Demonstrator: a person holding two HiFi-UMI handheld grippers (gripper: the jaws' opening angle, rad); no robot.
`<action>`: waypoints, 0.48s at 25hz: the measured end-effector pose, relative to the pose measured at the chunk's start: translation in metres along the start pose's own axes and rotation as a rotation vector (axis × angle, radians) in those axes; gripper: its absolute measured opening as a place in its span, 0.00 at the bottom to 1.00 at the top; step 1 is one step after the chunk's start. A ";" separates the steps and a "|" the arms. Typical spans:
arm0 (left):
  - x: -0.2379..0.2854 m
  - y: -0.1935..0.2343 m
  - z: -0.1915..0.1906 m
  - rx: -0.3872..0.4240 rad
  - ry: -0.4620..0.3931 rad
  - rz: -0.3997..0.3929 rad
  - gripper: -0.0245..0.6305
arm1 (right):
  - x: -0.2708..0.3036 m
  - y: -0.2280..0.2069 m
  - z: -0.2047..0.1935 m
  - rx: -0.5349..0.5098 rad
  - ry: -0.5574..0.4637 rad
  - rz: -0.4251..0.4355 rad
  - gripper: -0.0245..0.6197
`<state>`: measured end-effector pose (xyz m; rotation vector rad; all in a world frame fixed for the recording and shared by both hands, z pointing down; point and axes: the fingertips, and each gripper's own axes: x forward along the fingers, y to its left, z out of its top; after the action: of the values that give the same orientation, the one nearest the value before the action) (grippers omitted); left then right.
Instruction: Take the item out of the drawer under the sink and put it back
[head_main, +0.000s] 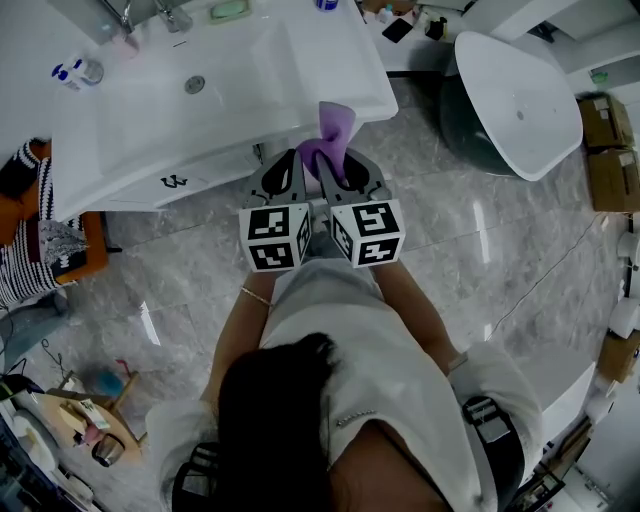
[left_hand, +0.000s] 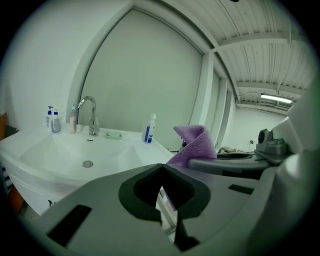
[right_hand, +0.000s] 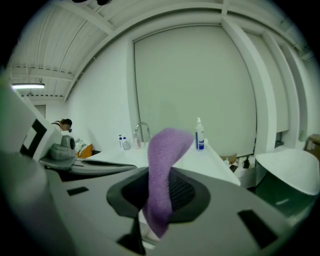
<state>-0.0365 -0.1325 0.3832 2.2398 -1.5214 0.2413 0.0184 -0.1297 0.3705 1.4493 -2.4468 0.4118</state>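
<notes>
A purple cloth (head_main: 335, 135) sticks up from my right gripper (head_main: 350, 165), which is shut on it just in front of the white sink (head_main: 200, 110). In the right gripper view the cloth (right_hand: 167, 150) rises between the jaws, folds over at the top and hangs down below them (right_hand: 161, 175). My left gripper (head_main: 288, 165) is held close beside the right one, shut with nothing in it (left_hand: 161, 167). From the left gripper view the cloth (left_hand: 197, 145) shows to the right. The cabinet front under the sink (head_main: 190, 180) is mostly hidden by the basin.
On the sink stand a tap (left_hand: 90, 112), a blue-and-white bottle (left_hand: 149, 129), a soap dish (left_hand: 113, 134) and small bottles (head_main: 75, 72). A white tub (head_main: 510, 100) and cardboard boxes (head_main: 605, 140) are to the right. A person in stripes (head_main: 30, 240) is at left.
</notes>
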 end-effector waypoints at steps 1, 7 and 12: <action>0.000 0.000 0.000 -0.001 -0.001 -0.002 0.04 | 0.000 0.001 0.000 -0.007 0.002 -0.002 0.18; 0.003 0.005 0.003 0.003 -0.013 -0.010 0.04 | 0.006 0.000 0.004 -0.025 0.003 -0.014 0.18; 0.004 0.007 0.000 0.009 -0.006 -0.018 0.04 | 0.009 0.005 -0.006 -0.030 0.021 -0.009 0.18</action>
<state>-0.0417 -0.1384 0.3866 2.2618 -1.5054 0.2367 0.0098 -0.1324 0.3794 1.4367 -2.4184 0.3852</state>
